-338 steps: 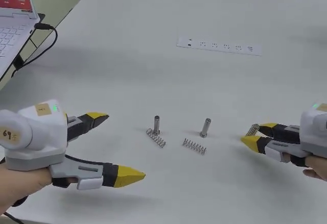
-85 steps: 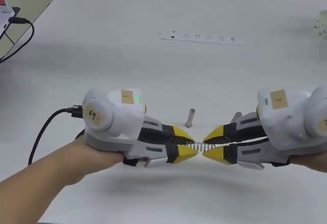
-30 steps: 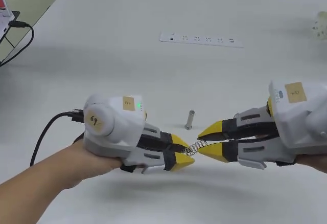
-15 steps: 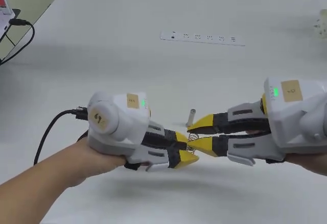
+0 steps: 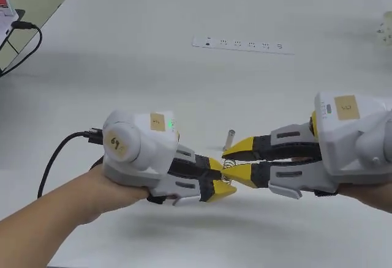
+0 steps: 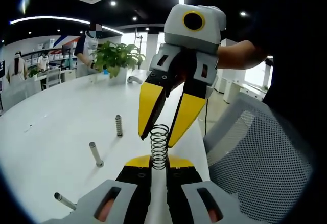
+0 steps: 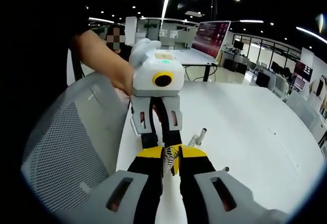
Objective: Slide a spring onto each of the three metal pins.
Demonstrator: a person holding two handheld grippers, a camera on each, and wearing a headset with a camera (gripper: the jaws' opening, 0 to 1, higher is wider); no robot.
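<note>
The spring [image 6: 159,144] sits between the two tools, above the desk [image 5: 184,84]. The left hand-held gripper [image 6: 158,161] has its yellow-tipped jaws pressed together on the near end of the spring. In the left gripper view the coils rise straight up from that pinch.

The right hand-held gripper [image 6: 158,134] comes in from the opposite side. Its jaws are spread in a narrow V that flanks the spring's free end. Whether the tips touch the coils cannot be told.

In the head view the two sets of yellow tips meet low over the desk. The left tool [image 5: 223,185] sits slightly under the right one [image 5: 229,161], and the coils [image 5: 228,165] are just visible between them. A bare forearm leads to the left tool.

An upright pin [image 5: 230,139] stands on the desk just behind the tips.

The left gripper view shows three pins on the desk to one side:
- The far pin [image 6: 118,125] is upright and looks ribbed, as if wrapped in coils.
- The middle pin [image 6: 95,154] is upright and bare.
- The near pin [image 6: 64,201] is slanted in that view and partly hidden by the tool's body.

Farther back, a white power strip [image 5: 244,44] lies flat on the desk. A black cable [image 5: 58,155] runs from the left tool across the surface. A grey mesh chair [image 6: 255,147] stands beside the desk edge.
</note>
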